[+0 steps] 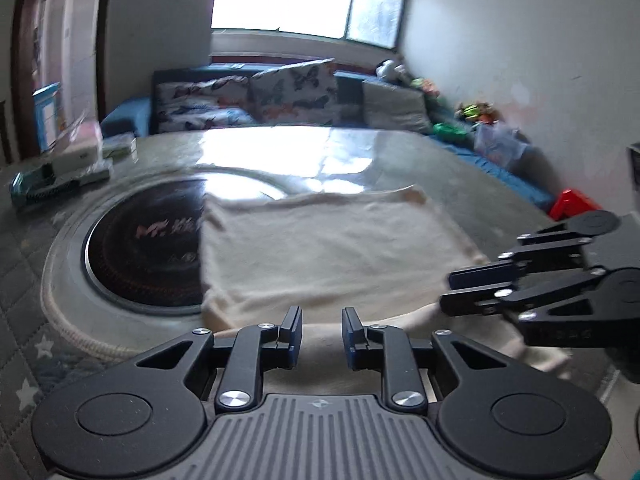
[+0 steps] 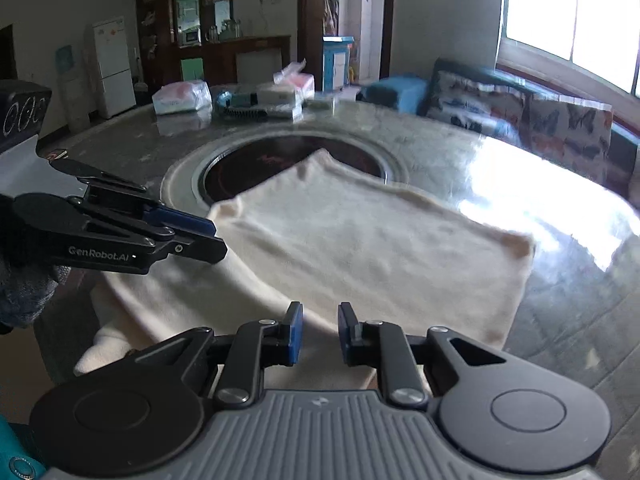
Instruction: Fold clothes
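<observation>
A cream cloth garment [image 1: 320, 248] lies spread flat on the round table, its near edge hanging over the table's front rim; it also shows in the right wrist view [image 2: 360, 248]. My left gripper [image 1: 321, 332] is open and empty, just above the garment's near edge. My right gripper [image 2: 320, 328] is open and empty, above the garment's near edge further right. The right gripper shows at the right of the left wrist view [image 1: 460, 292], and the left gripper at the left of the right wrist view [image 2: 212, 236].
A black round hotplate [image 1: 144, 248] sits sunk in the table's middle, partly under the garment. Boxes and packets [image 2: 256, 100] lie at the table's far side. A sofa with butterfly cushions [image 1: 248, 96] stands behind the table under a window.
</observation>
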A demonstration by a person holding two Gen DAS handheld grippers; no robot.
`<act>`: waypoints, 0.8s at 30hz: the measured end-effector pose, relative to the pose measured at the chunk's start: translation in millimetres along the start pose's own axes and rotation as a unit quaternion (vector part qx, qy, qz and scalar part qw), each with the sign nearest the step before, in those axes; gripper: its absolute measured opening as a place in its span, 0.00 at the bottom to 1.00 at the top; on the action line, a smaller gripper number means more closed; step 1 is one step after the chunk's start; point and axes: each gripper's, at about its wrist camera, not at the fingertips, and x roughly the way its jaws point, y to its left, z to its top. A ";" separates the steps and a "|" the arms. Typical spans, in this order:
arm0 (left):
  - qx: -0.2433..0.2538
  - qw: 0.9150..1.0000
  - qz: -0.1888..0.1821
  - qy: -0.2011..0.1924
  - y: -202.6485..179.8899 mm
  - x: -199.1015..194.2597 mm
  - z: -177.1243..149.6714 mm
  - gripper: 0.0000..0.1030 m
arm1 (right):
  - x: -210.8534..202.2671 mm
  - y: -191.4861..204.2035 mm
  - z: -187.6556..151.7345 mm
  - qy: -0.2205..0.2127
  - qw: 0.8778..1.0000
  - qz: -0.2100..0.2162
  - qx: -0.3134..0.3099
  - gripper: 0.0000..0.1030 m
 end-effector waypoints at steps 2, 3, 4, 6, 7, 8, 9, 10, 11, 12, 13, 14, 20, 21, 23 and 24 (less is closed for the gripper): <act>0.011 1.000 -0.013 -0.002 -6.8 -1.8 0.6 0.23 | 0.3 2.8 2.2 -0.004 1.000 0.010 -0.002 0.17; 0.019 1.000 -0.014 0.001 -10.5 1.0 -0.4 0.23 | 4.0 3.9 2.4 -0.001 1.000 0.012 -0.004 0.17; 0.026 1.000 -0.015 0.004 -13.7 4.0 -1.5 0.23 | 9.6 4.9 2.3 0.005 1.000 0.012 -0.006 0.17; 0.033 0.999 -0.013 0.013 -15.0 12.0 -4.4 0.23 | 20.8 7.0 2.1 0.016 1.000 0.013 -0.009 0.17; 0.033 0.999 -0.012 0.013 -13.8 11.9 -5.1 0.23 | 25.7 6.9 1.8 0.018 1.000 0.011 -0.011 0.18; 0.032 0.999 -0.010 0.014 -12.5 11.8 -5.7 0.23 | 26.5 6.1 2.3 0.017 1.000 0.009 -0.010 0.18; 0.032 0.999 -0.009 0.015 -11.3 11.7 -6.4 0.23 | 25.3 5.2 3.2 0.016 1.000 0.009 -0.008 0.19; 0.032 0.999 -0.007 0.015 -10.1 11.6 -7.1 0.23 | 22.5 4.8 3.8 0.013 1.000 0.007 -0.006 0.19; 0.032 0.999 -0.006 0.016 -8.8 11.4 -7.8 0.23 | 18.0 5.5 3.6 0.010 1.000 0.004 -0.009 0.19; 0.032 0.999 -0.004 0.016 -7.8 10.6 -8.5 0.23 | 13.1 6.7 3.2 0.007 1.000 0.002 -0.015 0.19; 0.036 0.999 -0.004 0.015 -7.7 6.1 -9.2 0.23 | 8.1 7.8 2.4 0.005 1.000 0.004 -0.020 0.19; 0.042 0.999 -0.005 0.015 -8.5 2.5 -12.1 0.23 | 2.7 8.8 1.0 0.005 1.000 0.007 -0.024 0.19; 0.076 0.997 -0.004 0.018 -13.6 -16.8 -31.0 0.24 | -13.4 18.9 -24.2 0.039 0.998 0.022 -0.051 0.19; 0.081 0.996 0.000 0.021 -14.1 -18.4 -35.5 0.24 | -14.9 19.7 -29.0 0.041 0.998 0.022 -0.050 0.19; 0.086 0.996 -0.002 0.023 -12.9 -25.7 -40.8 0.24 | -20.3 21.0 -35.9 0.038 0.998 0.020 -0.050 0.20; 0.091 0.996 -0.004 0.021 -12.1 -31.4 -42.1 0.24 | -23.9 21.7 -36.6 0.037 0.998 0.019 -0.051 0.20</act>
